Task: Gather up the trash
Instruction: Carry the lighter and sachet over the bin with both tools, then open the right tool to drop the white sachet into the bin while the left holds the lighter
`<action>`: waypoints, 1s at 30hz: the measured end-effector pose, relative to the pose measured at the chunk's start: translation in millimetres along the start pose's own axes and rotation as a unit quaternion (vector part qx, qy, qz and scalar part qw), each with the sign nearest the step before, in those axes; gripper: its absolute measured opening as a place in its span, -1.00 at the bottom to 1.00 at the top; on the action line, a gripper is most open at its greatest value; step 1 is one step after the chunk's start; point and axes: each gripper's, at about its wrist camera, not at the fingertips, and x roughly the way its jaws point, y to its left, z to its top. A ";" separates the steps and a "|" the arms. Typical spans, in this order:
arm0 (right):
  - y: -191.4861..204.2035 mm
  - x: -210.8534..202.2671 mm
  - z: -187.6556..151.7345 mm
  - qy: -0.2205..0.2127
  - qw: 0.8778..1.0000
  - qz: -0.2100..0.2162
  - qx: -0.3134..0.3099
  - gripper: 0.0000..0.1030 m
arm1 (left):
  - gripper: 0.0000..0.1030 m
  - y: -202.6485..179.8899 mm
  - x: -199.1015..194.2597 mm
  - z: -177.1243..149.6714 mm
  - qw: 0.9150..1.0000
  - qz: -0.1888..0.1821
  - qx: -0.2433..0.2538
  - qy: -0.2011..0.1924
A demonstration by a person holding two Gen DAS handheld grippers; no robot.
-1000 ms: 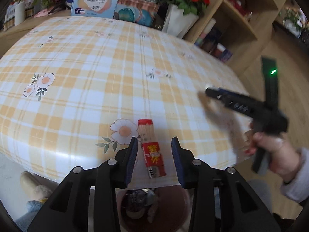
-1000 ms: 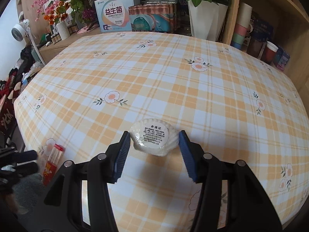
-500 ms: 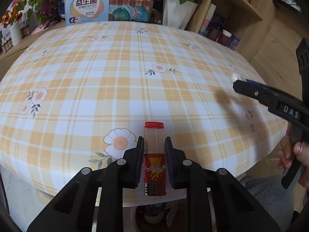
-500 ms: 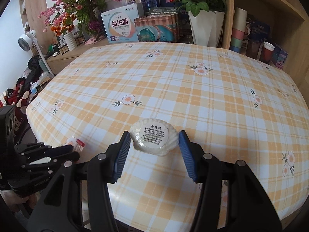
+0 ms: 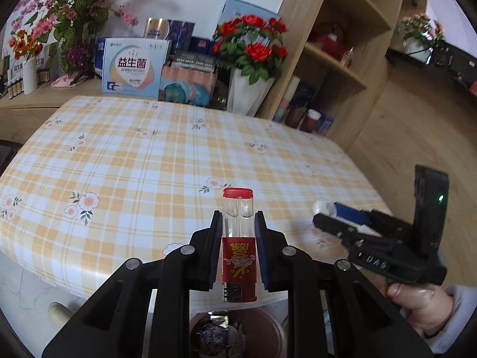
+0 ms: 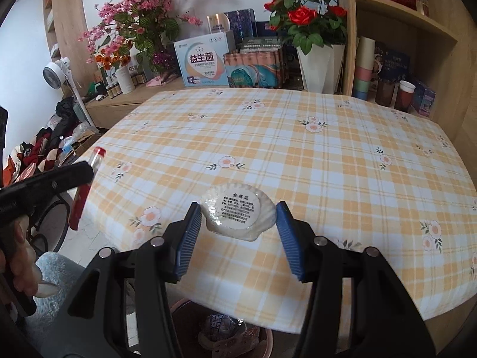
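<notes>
My left gripper point(image 5: 238, 223) is shut on a red-capped clear tube with a red label point(image 5: 238, 247), lifted off the checked tablecloth point(image 5: 149, 161) at the near table edge. It also shows in the right wrist view point(image 6: 80, 197). My right gripper point(image 6: 238, 220) is shut on a white shell-shaped dish with a round label point(image 6: 238, 211), held above the table's front edge. It also shows in the left wrist view point(image 5: 334, 211). A reddish-brown trash bin point(image 6: 265, 340) with wrappers inside stands on the floor below both grippers and also shows in the left wrist view point(image 5: 268, 328).
Boxes point(image 5: 134, 68), a white vase of red roses point(image 5: 250, 89) and pink flowers point(image 6: 143, 15) stand beyond the table's far edge. Wooden shelves point(image 5: 337, 59) with cups rise at the right. A fan point(image 6: 56, 74) and clutter lie at the left.
My left gripper has lifted the tube off the table and pulled back toward the edge. My right gripper has drawn back with the shell dish, so the bin below shows.
</notes>
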 end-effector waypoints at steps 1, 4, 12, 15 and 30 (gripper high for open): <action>4.3 -8.7 -3.7 -0.004 1.000 0.002 -0.003 0.03 | -0.58 -2.0 -8.7 -0.9 1.000 -0.005 -0.003 -0.005; 16.8 -32.5 -15.8 -0.014 1.000 0.003 -0.017 0.03 | -0.58 -7.8 -34.0 -6.3 1.000 -0.017 -0.008 -0.015; 44.7 -70.6 -52.2 -0.002 0.999 0.007 -0.044 0.04 | -0.58 -17.6 -86.4 -23.3 0.999 -0.032 -0.011 -0.035; 54.9 -80.8 -64.1 0.004 0.999 0.012 -0.053 0.18 | -0.58 -18.7 -96.6 -29.7 0.999 -0.033 -0.011 -0.036; 15.2 -126.4 -65.5 -0.070 0.996 -0.052 0.007 0.82 | -0.58 -43.7 -69.0 -67.3 0.998 -0.048 0.013 0.045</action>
